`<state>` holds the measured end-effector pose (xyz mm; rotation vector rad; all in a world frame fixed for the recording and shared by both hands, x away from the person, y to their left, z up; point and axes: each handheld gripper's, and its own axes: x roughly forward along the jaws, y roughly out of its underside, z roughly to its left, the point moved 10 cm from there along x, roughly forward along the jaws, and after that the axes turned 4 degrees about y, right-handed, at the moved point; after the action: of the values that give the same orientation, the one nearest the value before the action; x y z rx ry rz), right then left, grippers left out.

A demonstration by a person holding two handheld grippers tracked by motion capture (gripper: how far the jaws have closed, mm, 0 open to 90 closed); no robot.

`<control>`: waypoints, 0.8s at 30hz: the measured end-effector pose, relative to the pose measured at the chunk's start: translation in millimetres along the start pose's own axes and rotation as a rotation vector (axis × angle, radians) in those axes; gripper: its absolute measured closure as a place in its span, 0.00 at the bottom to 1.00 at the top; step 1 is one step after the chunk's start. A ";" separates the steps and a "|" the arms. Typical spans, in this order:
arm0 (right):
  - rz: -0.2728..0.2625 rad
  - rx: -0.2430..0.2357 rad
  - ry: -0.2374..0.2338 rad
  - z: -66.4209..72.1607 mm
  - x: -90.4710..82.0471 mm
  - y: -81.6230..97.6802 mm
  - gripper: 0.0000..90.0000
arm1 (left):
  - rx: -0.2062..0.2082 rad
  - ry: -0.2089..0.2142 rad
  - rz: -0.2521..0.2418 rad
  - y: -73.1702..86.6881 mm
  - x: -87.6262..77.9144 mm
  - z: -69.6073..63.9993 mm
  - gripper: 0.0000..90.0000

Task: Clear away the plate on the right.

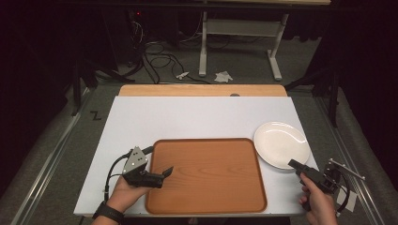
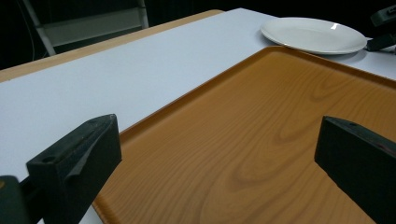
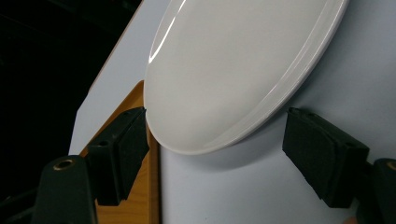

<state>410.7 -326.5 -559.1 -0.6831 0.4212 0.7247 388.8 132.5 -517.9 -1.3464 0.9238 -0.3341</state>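
The left tool [image 1: 165, 172] is held by the left hand [image 1: 124, 193] at the near left of the worktop, its two blocky matte black jaws standing wide apart with nothing between them. They reach over the left edge of the tray [image 1: 206, 174]; in the left gripper view the tray [image 2: 261, 154] is a smooth orange-brown rectangle with printed wood grain, rounded corners and a low raised rim.

The right tool [image 1: 292, 163], held by the right hand [image 1: 319, 204] at the near right, also has its jaws apart. In the right gripper view they sit just short of the near rim of the plate [image 3: 243, 70] on either side, not clamped on it. The plate [image 1: 281, 144] is round, shallow, glossy white, lying flat just right of the tray's far right corner.

The worktop [image 1: 187, 119] is a matte white sheet with a strip of pale wood showing along its far edge. Beyond it the room is dark: grey carpet, loose black cables [image 1: 159, 61], crumpled paper scraps [image 1: 223, 76] and the white legs of another table [image 1: 202, 47].
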 end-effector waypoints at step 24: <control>0.022 0.102 0.040 -7.6 11.2 -11.7 0.53 | -0.012 -0.040 -0.018 6.7 -21.1 4.9 0.01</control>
<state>425.9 -333.1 -565.9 -0.5991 0.5001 0.7068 377.3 152.0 -516.4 -1.3681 0.8824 -0.3149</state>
